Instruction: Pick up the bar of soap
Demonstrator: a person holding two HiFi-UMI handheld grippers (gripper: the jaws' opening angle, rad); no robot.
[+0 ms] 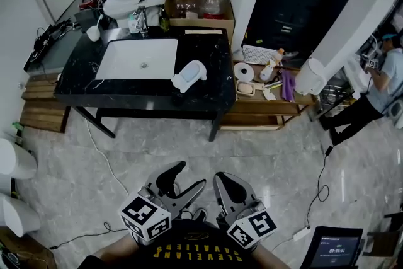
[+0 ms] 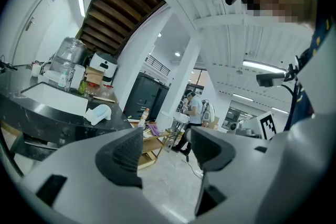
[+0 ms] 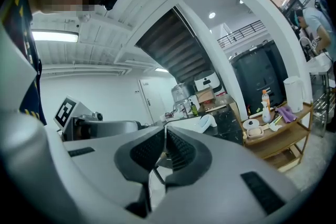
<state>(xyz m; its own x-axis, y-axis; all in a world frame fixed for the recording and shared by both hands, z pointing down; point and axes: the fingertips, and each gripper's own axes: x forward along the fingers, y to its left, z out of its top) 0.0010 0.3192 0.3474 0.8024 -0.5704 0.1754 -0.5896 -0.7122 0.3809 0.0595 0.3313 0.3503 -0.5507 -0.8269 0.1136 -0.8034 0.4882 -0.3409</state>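
1. Bar of soap [image 1: 245, 89]: prob. the pale cream block lying flat in a small dish [image 1: 239, 93] on the low wooden shelf [image 1: 271, 105], just off the right end of the black counter [image 1: 201, 47] and lower than its top. Too small to be sure of its shape or whether it's wet
2. Look: smooth, rounded, light in colour, about filling the dish. I'd guess slick, so likely to slip in a loose pinch
3. Same shelf, also right of the counter: a white roll [image 1: 244, 71], a bottle w/ orange cap [image 1: 272, 65] and a purple cloth [image 1: 288, 85], all near the dish but not touching it as far as I can tell
4. Step in hand: approach not begun. Both tools sit well apart from the counter, on its near side across the floor, close to the person's body
5. Left tool [image 1: 189, 176]: jaws spread fairly wide, nothing between them, only floor and room beyond
6. Right tool [image 1: 221, 181]: jaws drawn to a thin slit, holding nothing
7. Next, in my view: move over to the counter's right end, come down over the dish w/ jaws wide enough to span the bar, grip its long sides clear of the rim, squeeze gently, lift straight up. The left is ready as is; the right would need opening first
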